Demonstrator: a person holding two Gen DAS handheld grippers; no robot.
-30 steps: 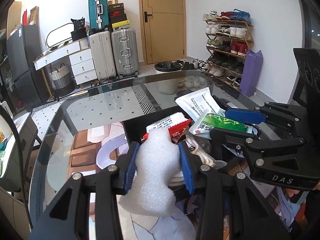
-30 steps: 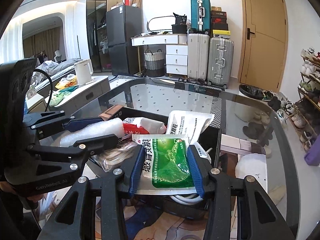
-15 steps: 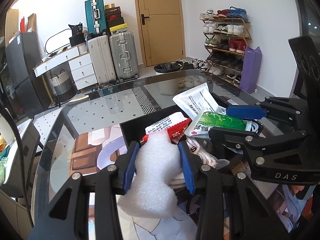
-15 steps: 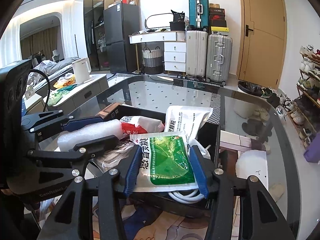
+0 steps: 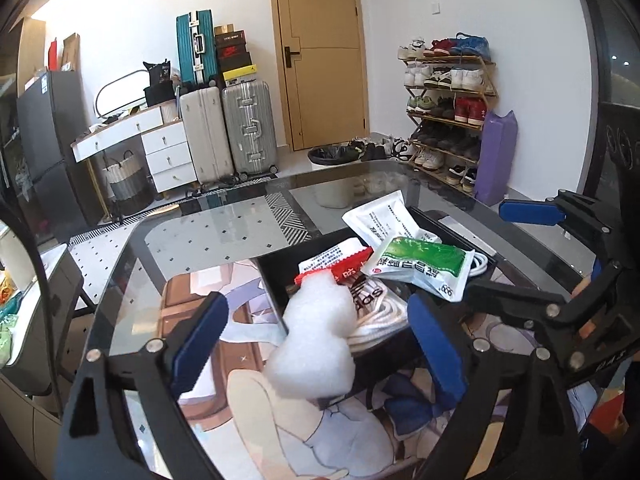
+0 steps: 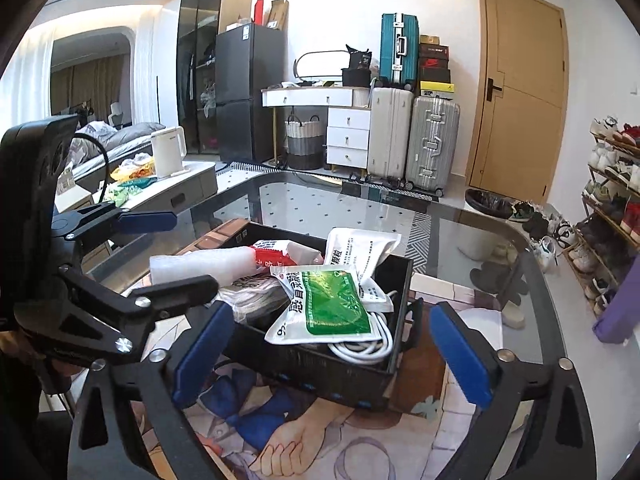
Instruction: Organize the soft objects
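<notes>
Both grippers have spread apart since half a second ago, letting go of what they were clamping. The left gripper [image 5: 316, 344], nearest its camera, now stands with its blue-padded fingers wide, and the lumpy white foam block [image 5: 314, 344] it was squeezing sits free between them, touching neither pad. The foam leans over the near left rim of the shallow black rectangular tray [image 6: 320, 364], part in and part out. The right gripper [image 6: 332, 344] is likewise released; its flat green-and-white plastic sachet [image 6: 326, 306] lies on top of the pile inside the tray.

Judging from this, both soft items have been delivered, though the foam may need a nudge to settle fully inside.

Further into the tray lie a red-and-white packet [image 5: 334, 262] just behind the foam, and a plain white printed pouch [image 6: 358, 250] propped against the far side. A coiled white cable [image 6: 364, 342] peeks from beneath the sachet. A clear bag [image 6: 256, 296] under the foam is mostly covered, its contents unreadable. The tray sits on a glass-topped table [image 6: 480, 240] over an illustrated mat.
</notes>
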